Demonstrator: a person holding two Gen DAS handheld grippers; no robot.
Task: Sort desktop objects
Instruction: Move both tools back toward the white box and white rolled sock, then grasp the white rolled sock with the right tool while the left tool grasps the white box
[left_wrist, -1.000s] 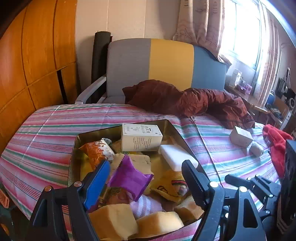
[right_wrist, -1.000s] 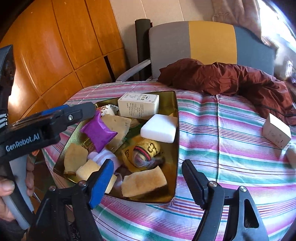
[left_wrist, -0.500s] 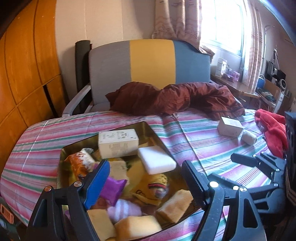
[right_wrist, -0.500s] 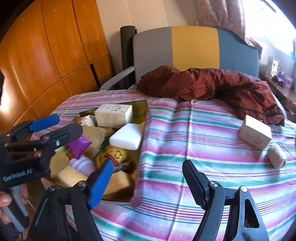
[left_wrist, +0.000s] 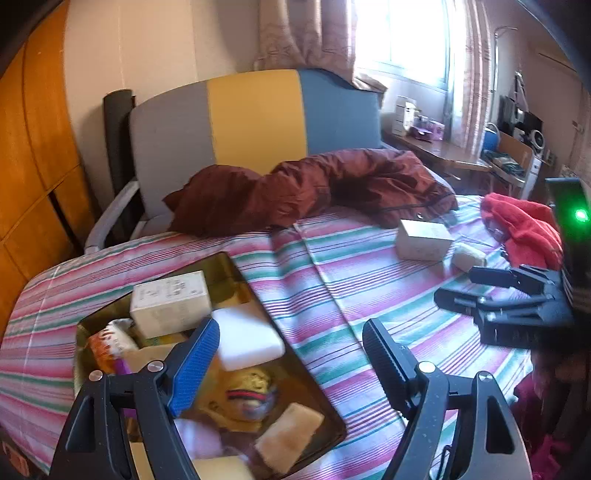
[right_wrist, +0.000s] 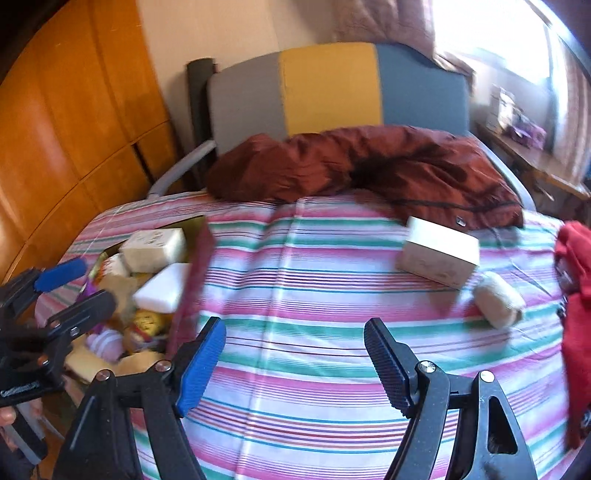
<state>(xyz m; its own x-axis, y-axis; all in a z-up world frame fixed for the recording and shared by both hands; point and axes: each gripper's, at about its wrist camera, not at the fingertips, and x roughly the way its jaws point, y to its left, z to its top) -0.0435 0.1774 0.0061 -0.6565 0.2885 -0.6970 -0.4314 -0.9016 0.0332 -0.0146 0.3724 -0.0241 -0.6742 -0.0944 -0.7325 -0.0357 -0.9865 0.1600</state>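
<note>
- Our right gripper (right_wrist: 295, 363) was spread wide and held nothing; it hung over the striped cloth (right_wrist: 314, 295).
- Our left gripper (left_wrist: 290, 363) was spread wide and bare too, above the gold tray (left_wrist: 325, 410) of small things.
- The white box (right_wrist: 437, 256) and the little tan roll (right_wrist: 498, 304) lay just beside each other, well apart from the tray.
- We thought it best to come down straight over the box, one jaw on each long side, and not bump the roll.
</note>
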